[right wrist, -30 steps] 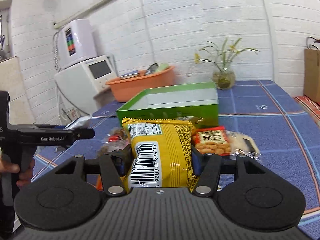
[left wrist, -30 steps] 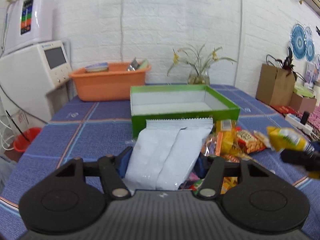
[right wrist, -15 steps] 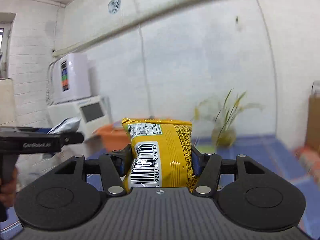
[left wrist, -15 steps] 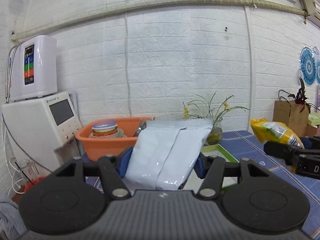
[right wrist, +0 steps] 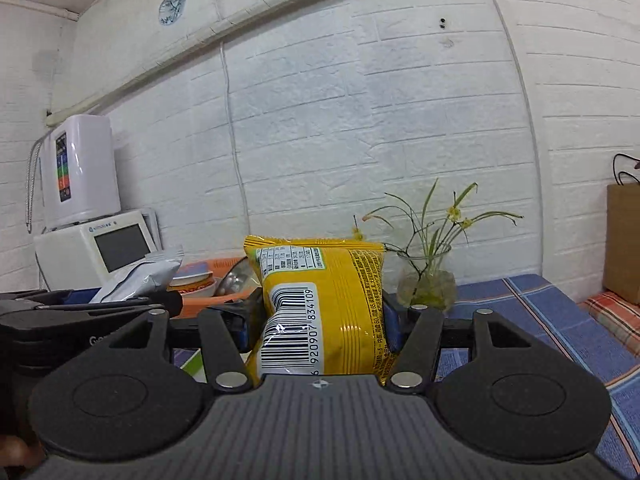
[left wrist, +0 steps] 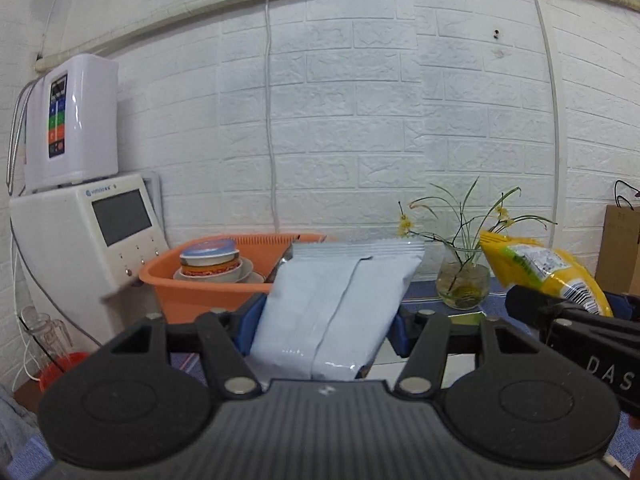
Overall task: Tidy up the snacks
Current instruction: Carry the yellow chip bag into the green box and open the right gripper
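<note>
My left gripper [left wrist: 326,320] is shut on a silver-white snack pouch [left wrist: 340,304] and holds it upright, raised above the table. My right gripper [right wrist: 320,320] is shut on a yellow snack bag [right wrist: 320,304] with a barcode, also raised. The yellow bag also shows at the right of the left wrist view [left wrist: 540,272], and the silver pouch at the left of the right wrist view [right wrist: 140,276]. Only slivers of the green box rim [left wrist: 464,317] show below the grippers; the other snacks are hidden.
An orange basin [left wrist: 208,292] with bowls stands at the back left by white appliances [left wrist: 88,232]. A glass vase with a plant [left wrist: 464,280] stands at the back. A brown paper bag [right wrist: 624,240] is at the right on the blue checked tablecloth [right wrist: 560,320].
Both grippers have risen and tilted up from the table with their packs; the green box and snack pile have dropped out of sight, and the wall now fills both views.
</note>
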Tool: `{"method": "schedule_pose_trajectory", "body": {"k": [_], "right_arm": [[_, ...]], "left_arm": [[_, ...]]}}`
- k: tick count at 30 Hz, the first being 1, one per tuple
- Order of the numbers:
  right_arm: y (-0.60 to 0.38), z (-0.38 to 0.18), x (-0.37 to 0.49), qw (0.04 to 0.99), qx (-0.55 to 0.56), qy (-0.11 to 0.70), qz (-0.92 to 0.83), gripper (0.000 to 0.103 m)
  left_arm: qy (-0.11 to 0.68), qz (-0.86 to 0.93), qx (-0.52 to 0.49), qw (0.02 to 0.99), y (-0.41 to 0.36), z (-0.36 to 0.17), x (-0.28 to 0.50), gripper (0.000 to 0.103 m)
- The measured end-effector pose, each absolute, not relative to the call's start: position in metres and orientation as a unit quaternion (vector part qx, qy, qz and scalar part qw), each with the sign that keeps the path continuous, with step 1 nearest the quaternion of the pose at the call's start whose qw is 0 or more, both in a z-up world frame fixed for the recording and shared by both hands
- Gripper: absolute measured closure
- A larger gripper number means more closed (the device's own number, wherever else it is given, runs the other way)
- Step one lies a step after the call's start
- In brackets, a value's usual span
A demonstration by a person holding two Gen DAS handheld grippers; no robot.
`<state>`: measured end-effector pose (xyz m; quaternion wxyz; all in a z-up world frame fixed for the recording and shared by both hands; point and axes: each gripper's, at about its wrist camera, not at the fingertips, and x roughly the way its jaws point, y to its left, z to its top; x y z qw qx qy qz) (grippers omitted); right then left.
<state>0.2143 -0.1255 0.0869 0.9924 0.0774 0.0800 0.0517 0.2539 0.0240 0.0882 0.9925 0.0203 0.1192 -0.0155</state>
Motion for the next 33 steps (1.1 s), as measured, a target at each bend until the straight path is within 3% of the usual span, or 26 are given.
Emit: {"method": "schedule_pose_trajectory", "body": {"k": [7,18,33], "right_arm": [[-0.104,0.057,0.253,0.989,0.010,0.145,0.026,0.008],[-0.100,0.033,0.272,0.977,0.013,0.208,0.045,0.005],[-0.102,0.022,0.280,0.968,0.029,0.245,0.049,0.000]], "left_arm": [[0.156,-0.033,0.019,0.987,0.033,0.069,0.279,0.043],[0.212,-0.036,0.028,0.976,0.028,0.037,0.304,0.043],[0.216,-0.017,0.027,0.976,0.036,0.038,0.307,0.031]]}}
